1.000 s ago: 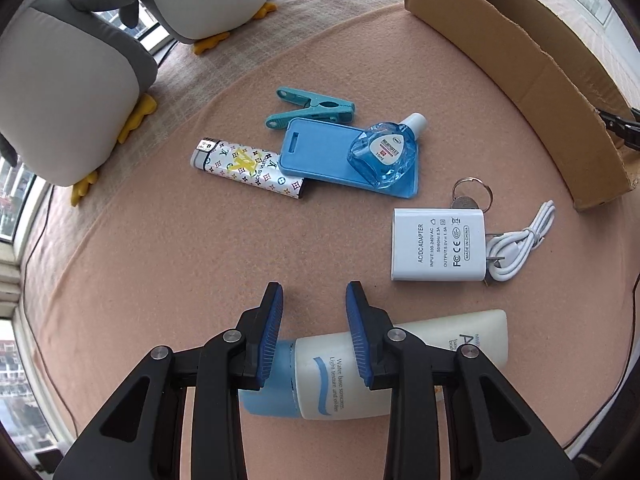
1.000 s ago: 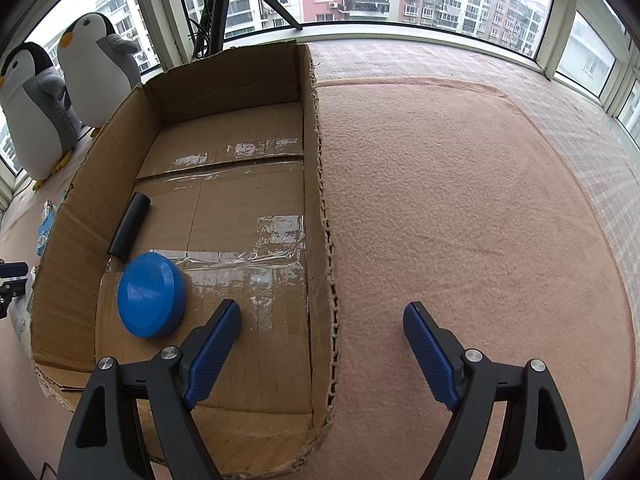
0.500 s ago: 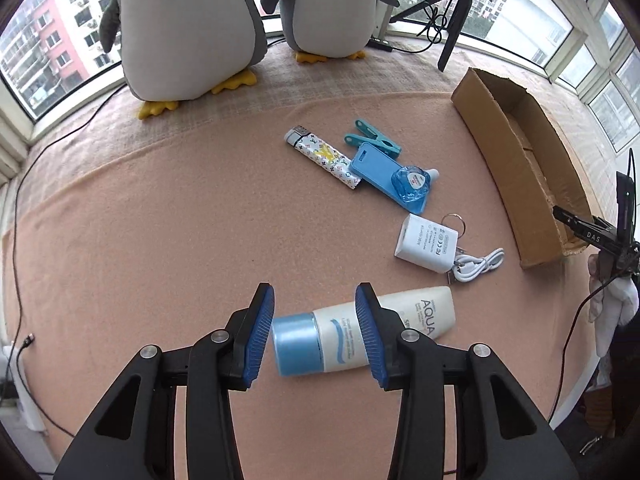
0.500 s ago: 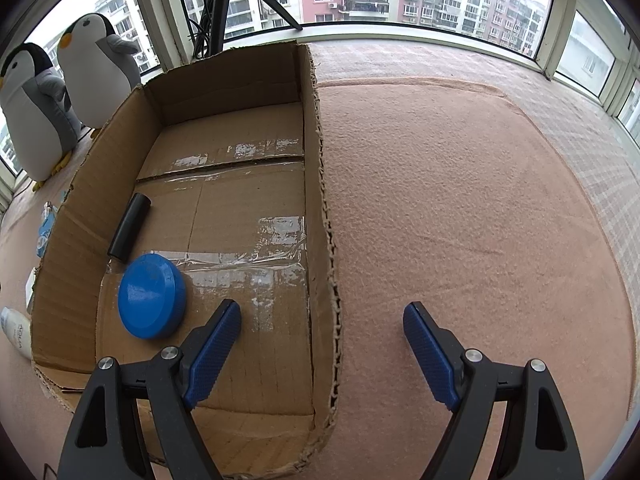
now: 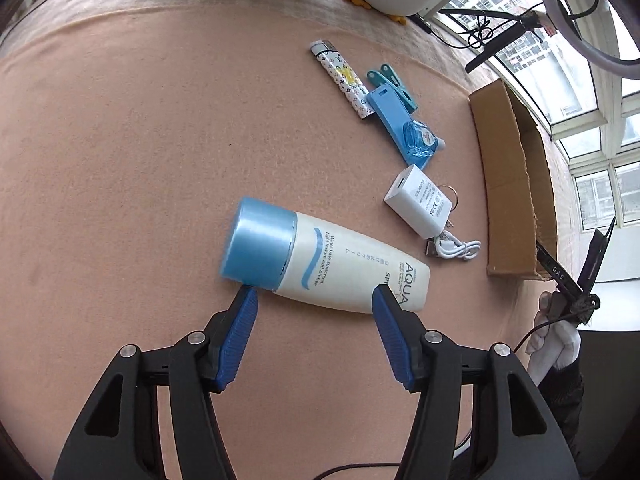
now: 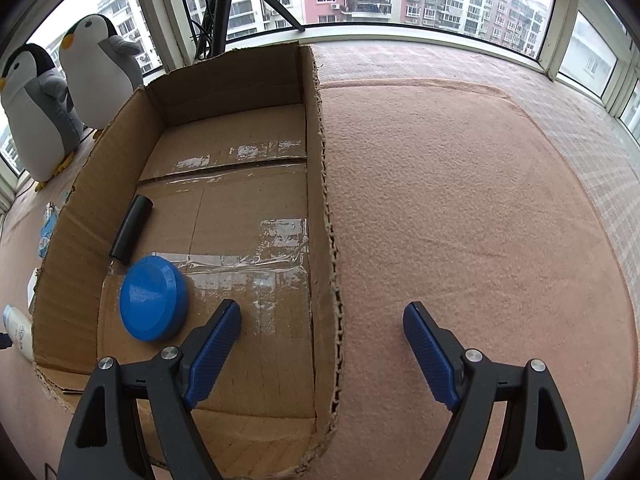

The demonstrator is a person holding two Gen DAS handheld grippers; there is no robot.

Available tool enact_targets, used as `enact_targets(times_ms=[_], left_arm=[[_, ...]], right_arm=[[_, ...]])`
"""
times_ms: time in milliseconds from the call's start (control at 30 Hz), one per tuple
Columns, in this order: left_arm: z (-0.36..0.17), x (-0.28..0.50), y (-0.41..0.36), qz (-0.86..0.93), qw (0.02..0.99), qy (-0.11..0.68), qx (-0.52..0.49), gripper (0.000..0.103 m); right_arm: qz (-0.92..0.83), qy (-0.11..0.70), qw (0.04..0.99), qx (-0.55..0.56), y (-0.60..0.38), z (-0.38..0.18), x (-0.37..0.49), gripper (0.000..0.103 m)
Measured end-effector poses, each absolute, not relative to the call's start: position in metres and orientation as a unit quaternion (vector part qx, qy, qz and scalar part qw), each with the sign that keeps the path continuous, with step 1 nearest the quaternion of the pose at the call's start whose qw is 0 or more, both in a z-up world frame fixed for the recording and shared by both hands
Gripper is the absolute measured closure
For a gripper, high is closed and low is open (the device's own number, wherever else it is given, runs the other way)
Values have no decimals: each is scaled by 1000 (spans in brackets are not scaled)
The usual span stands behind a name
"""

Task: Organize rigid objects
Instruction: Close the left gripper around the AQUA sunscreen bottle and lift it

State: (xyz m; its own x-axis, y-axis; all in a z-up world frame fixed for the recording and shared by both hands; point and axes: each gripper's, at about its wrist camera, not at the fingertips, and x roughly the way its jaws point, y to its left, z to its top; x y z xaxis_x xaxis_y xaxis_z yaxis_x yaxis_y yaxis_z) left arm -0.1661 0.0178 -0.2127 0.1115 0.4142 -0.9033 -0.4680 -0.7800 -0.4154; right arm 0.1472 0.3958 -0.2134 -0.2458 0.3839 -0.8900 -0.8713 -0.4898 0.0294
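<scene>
Left wrist view: my left tongs (image 5: 314, 298) hang over the tube (image 5: 328, 258), white with a pale blue cap. Its print reads "AQUA" and "Water base sunscreen, Light texture and oil-free". It lies on the tabletop (image 5: 120, 160), cap to the left. The white charger (image 5: 420, 200) carries small print I cannot read; a coiled white cable (image 5: 456, 247) lies just beside it. Farther off lie a monogram-patterned lighter (image 5: 342, 76), a blue card holder (image 5: 394, 120) with a small clear blue bottle (image 5: 418, 140) on it, and a teal clip (image 5: 394, 82).

Change from a second ago: the left tongs have just been opening and now stand apart, pads clear of the tube, where before they straddled it more narrowly. The view has also rolled.

Right tongs (image 6: 322, 330) apart, nothing between them, unchanged, straddling the near right wall of the cardboard box (image 6: 316, 200). Inside it: a blue round lid (image 6: 154, 304) and a black cylinder (image 6: 130, 230).

Surface: peach felt cloth. Room: windows all round, apartment blocks outside, two plush penguins (image 6: 40, 116) at the far left, a tripod (image 6: 224, 4).
</scene>
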Motion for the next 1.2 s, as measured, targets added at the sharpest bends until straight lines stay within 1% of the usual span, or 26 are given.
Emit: enact_targets(times_ms=[333,467,633,833,900,1000,1067,1100,1200], left_arm=[[-215,-191,51,679,331,51,-653,43],[-215,-186,76,692,329,100,-635,41],[-218,-164,109,713,315,197,-594,41],[-229,-147,118,727,299,237,-571,40],[-229,-146,117,734,295,231,-566,40],[-229,-147,118,742,291,228,-560,42],[-229,-145,117,743,297,223,-557,53],[-229,-143,117,745,297,222,-555,56],[-229,-141,116,754,295,221,-544,56]], right_arm=[[740,275,426,-442,395,-214,148,23],[741,279,424,-440,395,-214,149,23],[741,281,423,-440,396,-215,149,23],[744,286,417,-437,399,-215,150,23],[746,285,413,-437,399,-216,150,23],[749,284,407,-438,400,-216,149,23],[751,281,404,-440,400,-216,147,23],[753,279,402,-441,400,-216,147,23],[756,279,398,-439,402,-217,146,23]])
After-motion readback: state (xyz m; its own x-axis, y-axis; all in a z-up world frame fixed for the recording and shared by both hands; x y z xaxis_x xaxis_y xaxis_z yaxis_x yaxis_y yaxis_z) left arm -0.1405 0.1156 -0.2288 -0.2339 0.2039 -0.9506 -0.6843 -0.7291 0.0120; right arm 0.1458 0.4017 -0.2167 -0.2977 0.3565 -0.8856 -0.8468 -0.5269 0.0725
